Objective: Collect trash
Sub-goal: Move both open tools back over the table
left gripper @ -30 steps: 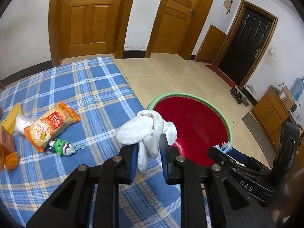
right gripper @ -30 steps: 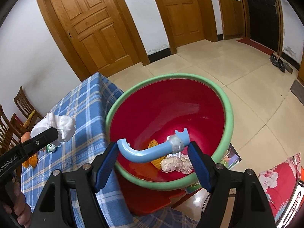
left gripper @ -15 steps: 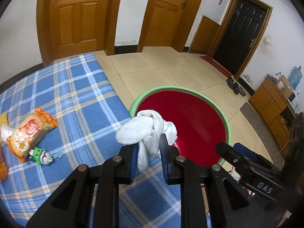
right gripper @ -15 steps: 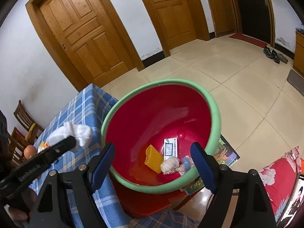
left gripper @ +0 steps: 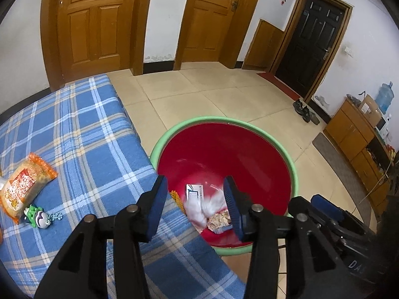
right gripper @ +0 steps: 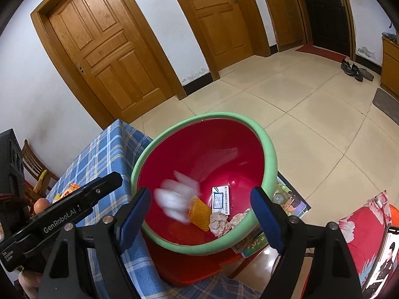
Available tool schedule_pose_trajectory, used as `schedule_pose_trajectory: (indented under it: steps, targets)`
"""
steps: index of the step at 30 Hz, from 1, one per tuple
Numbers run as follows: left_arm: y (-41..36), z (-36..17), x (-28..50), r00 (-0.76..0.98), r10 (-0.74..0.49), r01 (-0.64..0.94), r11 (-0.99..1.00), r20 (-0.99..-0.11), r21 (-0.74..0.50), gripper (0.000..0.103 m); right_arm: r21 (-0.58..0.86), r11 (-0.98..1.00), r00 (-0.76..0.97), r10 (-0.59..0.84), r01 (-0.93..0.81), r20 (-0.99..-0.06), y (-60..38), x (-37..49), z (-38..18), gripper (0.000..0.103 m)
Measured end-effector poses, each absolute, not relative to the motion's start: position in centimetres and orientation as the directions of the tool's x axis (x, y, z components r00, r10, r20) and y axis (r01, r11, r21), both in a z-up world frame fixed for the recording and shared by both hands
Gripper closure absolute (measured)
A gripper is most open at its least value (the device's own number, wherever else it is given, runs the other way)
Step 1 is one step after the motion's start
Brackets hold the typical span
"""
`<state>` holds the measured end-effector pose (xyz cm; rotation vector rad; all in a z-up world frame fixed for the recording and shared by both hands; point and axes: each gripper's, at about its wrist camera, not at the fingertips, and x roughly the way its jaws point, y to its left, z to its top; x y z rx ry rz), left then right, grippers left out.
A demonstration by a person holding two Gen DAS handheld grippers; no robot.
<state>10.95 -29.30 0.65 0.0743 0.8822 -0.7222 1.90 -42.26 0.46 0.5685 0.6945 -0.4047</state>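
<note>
Tiled floor and wooden doors are framing a red basin point(left gripper: 271, 144) just right of the plaid table point(left gripper: 74, 129). Left gripper point(left gripper: 194, 204) is hanging wide open above it, so the white wad point(right gripper: 174, 199) is tumbling, blurred, inside; right gripper point(right gripper: 199, 211) is gaping empty too.

**Basin beside the table edge**

The round red plastic basin with a green rim point(left gripper: 293, 172) is sitting just right of the blue checked tablecloth point(left gripper: 74, 134). A blurred white cloth point(right gripper: 174, 199), an orange mesh piece point(right gripper: 199, 210) and a small white card point(right gripper: 220, 200) are lying inside it. An orange snack packet point(left gripper: 23, 186) is lying on the cloth's left, a small green toy point(left gripper: 37, 216) just before it.
</note>
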Motion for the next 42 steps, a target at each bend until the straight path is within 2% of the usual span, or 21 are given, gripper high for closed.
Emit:
schedule_pose_trajectory:
  steps: [8, 13, 27, 42]
  targets:
    - [-27.9, 1.1, 10.7, 0.457, -0.516, 0.576, 0.792, -0.724, -0.201, 0.055, 0.353, 0.773, 0.705, -0.166, 0.527, -0.689, -42.2, 1.7, 0.7, 0.019]
    - [-26.7, 1.4, 10.3, 0.502, -0.468, 0.545, 0.824, -0.727, -0.155, 0.049, 0.353, 0.777, 0.711, -0.166, 0.521, -0.684, -41.6, 1.7, 1.1, 0.019]
    - [-21.3, 2.5, 9.4, 0.57, -0.397, 0.442, 0.886, -0.719, -0.139, 0.048, 0.346, 0.813, 0.737, -0.144, 0.469, -0.661, -39.0, 1.5, 2.7, 0.015]
    - [-13.9, 3.5, 8.4, 0.631, -0.332, 0.327, 0.934, -0.701, -0.148, 0.041, 0.333, 0.863, 0.756, -0.082, 0.38, -0.65, -34.2, 2.8, 3.7, 0.01]
